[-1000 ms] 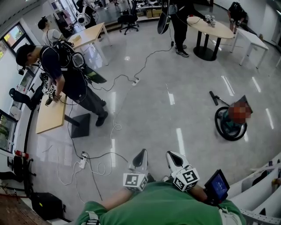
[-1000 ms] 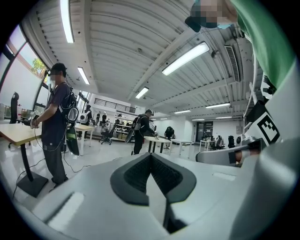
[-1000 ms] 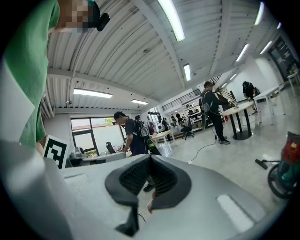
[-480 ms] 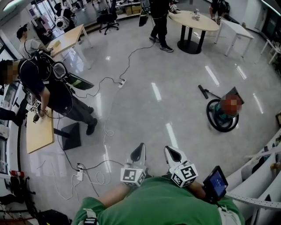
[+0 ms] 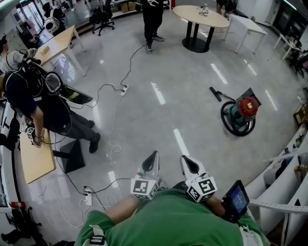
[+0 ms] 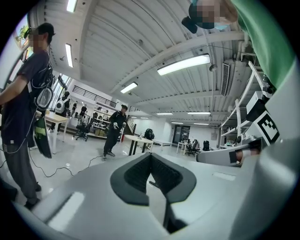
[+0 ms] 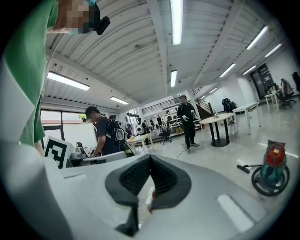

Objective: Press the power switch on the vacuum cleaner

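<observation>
I'm standing in a big open-plan lab or work hall. It has a wide polished grey floor (image 5: 192,86) under a ribbed ceiling with long strip lights (image 7: 176,14), and a round table (image 5: 199,17), wooden desks (image 5: 55,43) and office chairs (image 5: 102,17) stand toward the edges. Cables (image 5: 111,139) trail loose across the floor to power strips (image 5: 123,90), a vacuum cleaner (image 5: 240,113) sits out in the open, and a person (image 5: 19,93) at a desk wears a backpack of gear.

On the shiny grey floor, far to my right, the vacuum (image 5: 243,111) stands upright: a teal drum under a red top. Its black hose (image 5: 226,118) loops round the base, and the nozzle (image 5: 215,93) lies just to its left.
</observation>
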A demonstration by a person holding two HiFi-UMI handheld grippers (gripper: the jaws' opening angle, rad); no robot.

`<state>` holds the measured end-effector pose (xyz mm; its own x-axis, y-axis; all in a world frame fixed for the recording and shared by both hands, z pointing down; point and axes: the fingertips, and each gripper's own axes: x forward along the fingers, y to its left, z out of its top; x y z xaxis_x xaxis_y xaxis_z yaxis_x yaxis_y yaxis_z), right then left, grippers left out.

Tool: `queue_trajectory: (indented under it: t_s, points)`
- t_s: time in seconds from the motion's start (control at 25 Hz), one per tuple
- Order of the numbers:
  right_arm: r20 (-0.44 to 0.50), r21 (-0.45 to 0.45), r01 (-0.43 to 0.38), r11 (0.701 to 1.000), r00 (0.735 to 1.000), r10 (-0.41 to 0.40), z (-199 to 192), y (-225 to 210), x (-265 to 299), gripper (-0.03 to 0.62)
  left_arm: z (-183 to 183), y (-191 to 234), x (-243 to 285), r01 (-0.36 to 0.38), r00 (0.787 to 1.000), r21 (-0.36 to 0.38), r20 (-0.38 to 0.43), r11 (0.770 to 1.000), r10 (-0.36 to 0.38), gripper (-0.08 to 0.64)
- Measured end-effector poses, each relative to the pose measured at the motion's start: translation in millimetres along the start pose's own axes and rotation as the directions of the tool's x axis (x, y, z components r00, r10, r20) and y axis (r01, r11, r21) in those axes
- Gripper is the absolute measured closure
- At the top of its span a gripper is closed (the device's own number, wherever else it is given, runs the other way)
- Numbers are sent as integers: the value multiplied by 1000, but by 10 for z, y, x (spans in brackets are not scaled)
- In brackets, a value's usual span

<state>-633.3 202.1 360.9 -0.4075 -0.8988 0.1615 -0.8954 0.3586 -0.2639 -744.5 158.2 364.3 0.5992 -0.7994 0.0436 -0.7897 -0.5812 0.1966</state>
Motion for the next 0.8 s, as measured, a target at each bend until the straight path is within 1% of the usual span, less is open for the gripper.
queue_trajectory:
  t_s: [0.16,0.36,0.6,0.8]
  points:
    - [-6,-6,27,1000,1000,-27,26,24,164,591,17,191,60,10,1000,-11,-16,1000,-10,553]
    - [-2,3,50,999,999,-50,66,-127,289,591,57,222,301,39,999,-2,-20,999,-39,553]
    - [23,18,70,997,997,-71,255,-494,532,591,164,217,800,63,998,14,-27,998,-63,553]
    - [57,32,108,994,992,-110,480,-964,636,591,233,55,1363,112,993,31,-31,993,-111,553]
